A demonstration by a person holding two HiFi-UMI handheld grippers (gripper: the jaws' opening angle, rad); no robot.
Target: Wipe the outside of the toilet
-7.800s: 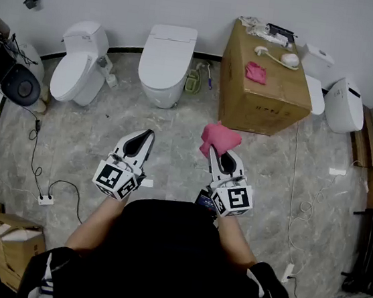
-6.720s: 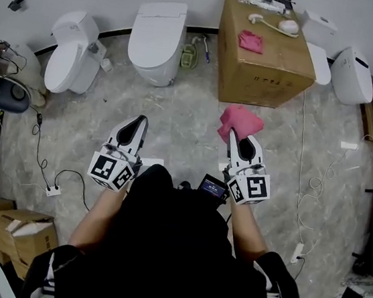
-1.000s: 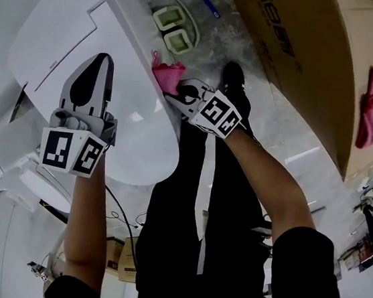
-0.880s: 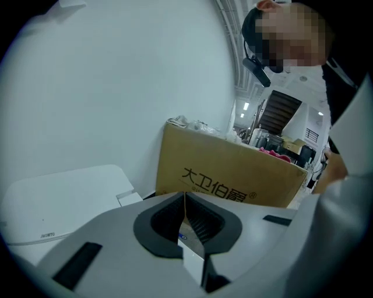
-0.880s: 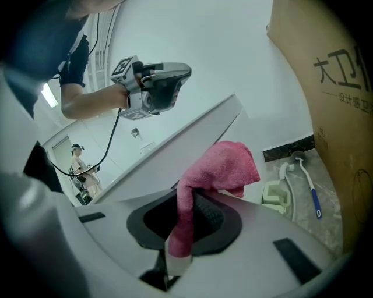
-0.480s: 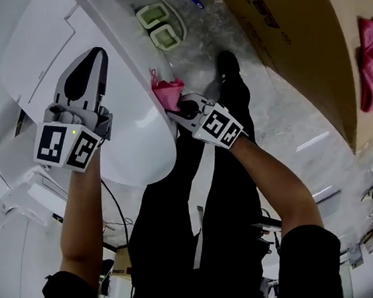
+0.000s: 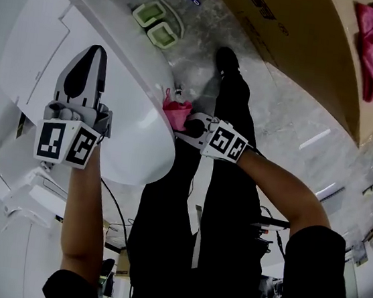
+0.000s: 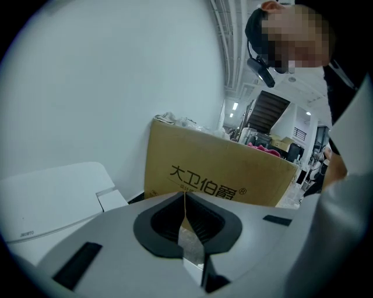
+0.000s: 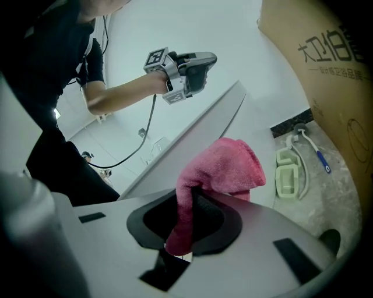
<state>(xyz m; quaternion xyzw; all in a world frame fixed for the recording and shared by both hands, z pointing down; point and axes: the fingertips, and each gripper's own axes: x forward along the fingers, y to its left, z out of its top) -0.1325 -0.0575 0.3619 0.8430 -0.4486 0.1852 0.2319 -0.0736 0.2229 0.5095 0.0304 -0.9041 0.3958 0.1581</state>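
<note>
Left tongs (image 7: pixel 94 58) above toilet (image 7: pixel 133 142); right tongs (image 7: pixel 187 121), cloth (image 7: pixel 176 111) in them, at toilet's side; box (image 7: pixel 308 38) beyond.

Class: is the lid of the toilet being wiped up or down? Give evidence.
Down. In the head view the toilet lid lies flat and closed; no opening shows.

A cardboard box (image 7: pixel 319 53) stands near two green tubs (image 7: pixel 163 35) on marbled floor (image 7: pixel 278 116)

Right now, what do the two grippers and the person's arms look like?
The left gripper and right gripper both have pale grey bodies tapering to a point, with a black teardrop inset around ribbed black fingers. Each carries a cube of black-and-white square markers at its back end. The person wears short black sleeves.
</note>
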